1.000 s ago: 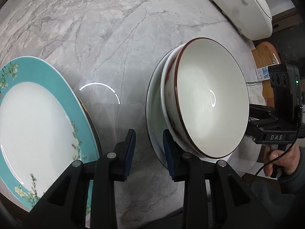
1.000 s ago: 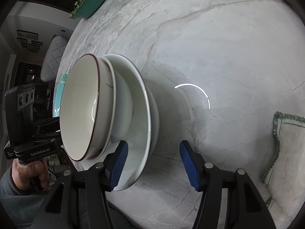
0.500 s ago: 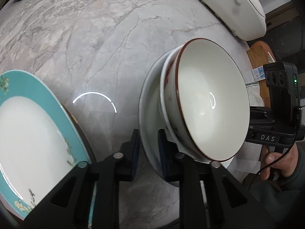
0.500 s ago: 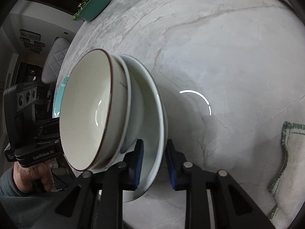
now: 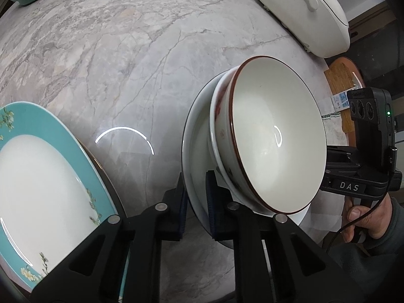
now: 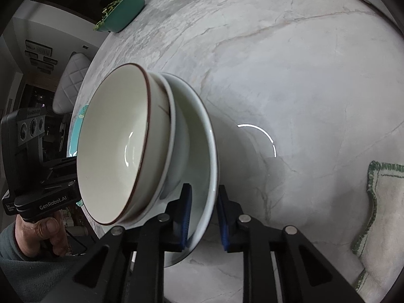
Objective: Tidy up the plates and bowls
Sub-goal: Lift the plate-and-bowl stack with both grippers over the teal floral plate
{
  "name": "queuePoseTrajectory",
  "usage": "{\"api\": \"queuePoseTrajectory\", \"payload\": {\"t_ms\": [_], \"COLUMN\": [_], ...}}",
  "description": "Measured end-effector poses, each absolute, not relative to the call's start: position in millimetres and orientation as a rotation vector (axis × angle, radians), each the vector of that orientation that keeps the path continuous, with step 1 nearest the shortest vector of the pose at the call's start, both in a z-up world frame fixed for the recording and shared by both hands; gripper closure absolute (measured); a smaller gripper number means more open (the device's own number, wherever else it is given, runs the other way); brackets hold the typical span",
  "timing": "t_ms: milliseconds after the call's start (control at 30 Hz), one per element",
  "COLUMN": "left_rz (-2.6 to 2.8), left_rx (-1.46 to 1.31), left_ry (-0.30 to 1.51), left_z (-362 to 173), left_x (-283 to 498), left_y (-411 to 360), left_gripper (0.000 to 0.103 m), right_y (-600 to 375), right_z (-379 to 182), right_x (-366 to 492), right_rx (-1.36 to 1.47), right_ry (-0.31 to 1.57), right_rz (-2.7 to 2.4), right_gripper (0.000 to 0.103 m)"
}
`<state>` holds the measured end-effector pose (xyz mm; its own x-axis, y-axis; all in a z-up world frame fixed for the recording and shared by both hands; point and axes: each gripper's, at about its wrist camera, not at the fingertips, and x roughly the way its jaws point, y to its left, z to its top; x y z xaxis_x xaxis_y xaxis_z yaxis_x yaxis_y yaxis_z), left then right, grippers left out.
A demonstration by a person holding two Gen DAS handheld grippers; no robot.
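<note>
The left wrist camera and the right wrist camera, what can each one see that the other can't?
Only the left wrist view shows the big teal plate fully, the white lidded pot and the right hand.

Only the right wrist view shows the folded cloth, the white chair and the left hand.

Both show the marble table, the green planter and the brown-rimmed bowl stacked on the white plate, with the left gripper and right gripper each clamped on that plate's rim.
</note>
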<state>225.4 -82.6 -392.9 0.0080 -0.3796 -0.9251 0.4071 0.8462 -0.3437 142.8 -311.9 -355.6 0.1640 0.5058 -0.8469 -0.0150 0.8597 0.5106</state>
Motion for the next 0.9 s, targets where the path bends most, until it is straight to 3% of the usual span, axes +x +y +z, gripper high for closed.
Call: {"api": "queuePoseTrajectory", "payload": {"t_ms": [667, 900], "left_rz": [-0.583, -0.49], "left_rx": [-0.002, -0.056], "left_ry": [1.342, 1.336], "left_z": [-323.2, -302.7], "left_x": [214.2, 207.5], "left_y": [-49.1, 8.9], "left_gripper": [0.091, 0.091], "right_y": [-290.7, -244.1], "right_z": [-292.8, -272.7], "right_x": [154.4, 171.6], "right_rx": [0.346, 0.286], "right_ry": [1.273, 1.26], "right_rz": [0.433, 0.514], "right_gripper": [0.081, 0.081]}}
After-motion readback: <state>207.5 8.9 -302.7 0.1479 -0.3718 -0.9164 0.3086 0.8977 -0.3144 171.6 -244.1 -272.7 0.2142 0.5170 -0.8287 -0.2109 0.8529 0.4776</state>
